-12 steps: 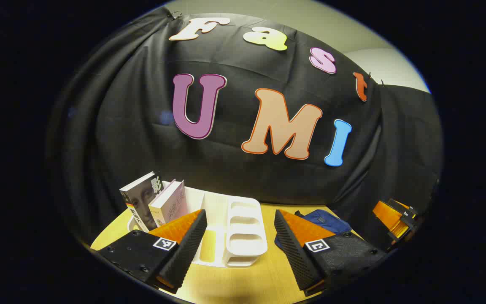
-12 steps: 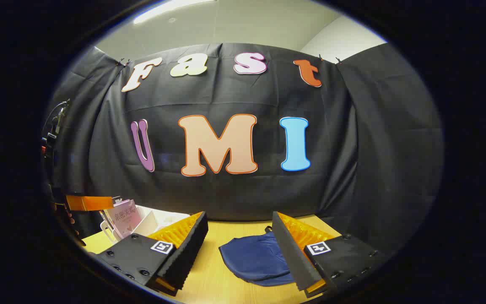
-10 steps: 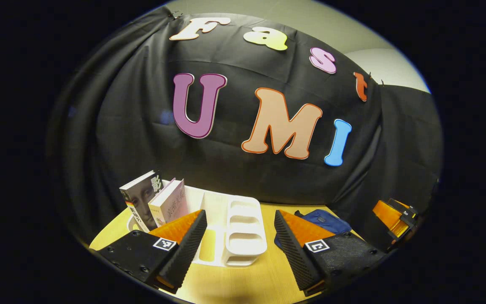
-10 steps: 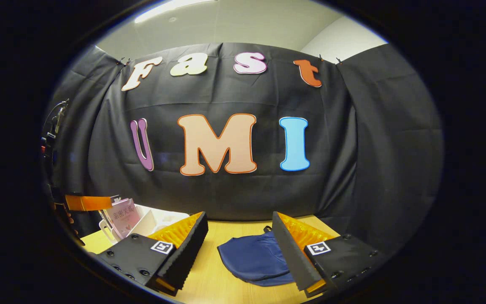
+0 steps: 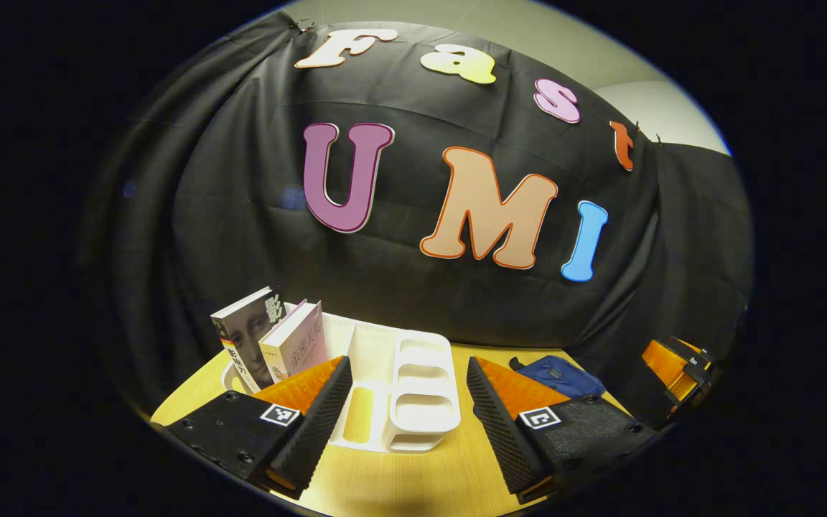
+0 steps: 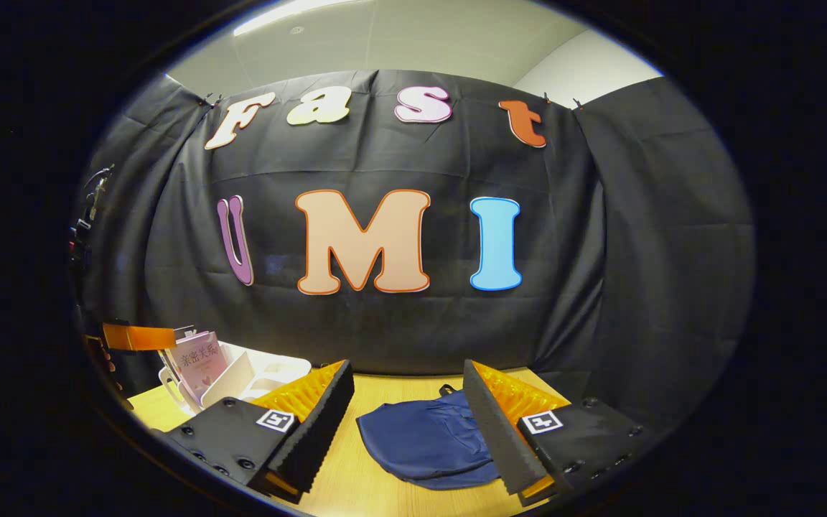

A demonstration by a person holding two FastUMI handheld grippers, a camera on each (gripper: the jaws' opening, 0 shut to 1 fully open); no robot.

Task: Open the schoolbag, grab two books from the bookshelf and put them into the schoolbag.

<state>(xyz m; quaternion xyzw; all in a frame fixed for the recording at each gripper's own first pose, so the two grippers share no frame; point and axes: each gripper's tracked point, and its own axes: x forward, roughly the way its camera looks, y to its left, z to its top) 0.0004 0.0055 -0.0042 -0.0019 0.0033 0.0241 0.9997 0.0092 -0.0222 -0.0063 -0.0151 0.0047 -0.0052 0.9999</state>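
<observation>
The blue schoolbag (image 6: 424,441) lies flat on the yellow wooden table (image 6: 370,495), and no open gap shows in it. It sits near the black wall. The right gripper (image 6: 408,424) is just above it with its fingers spread wide and nothing between them.

To the left of the bag stands a white bookshelf (image 5: 413,391). Two books lean in its far left part. One is a dark book (image 5: 245,337) with a face on the cover. The pink book (image 5: 297,343) leans right beside it.

The left gripper (image 5: 408,420) is near the shelf. Its fingers are spread wide too, and they hold nothing.
</observation>
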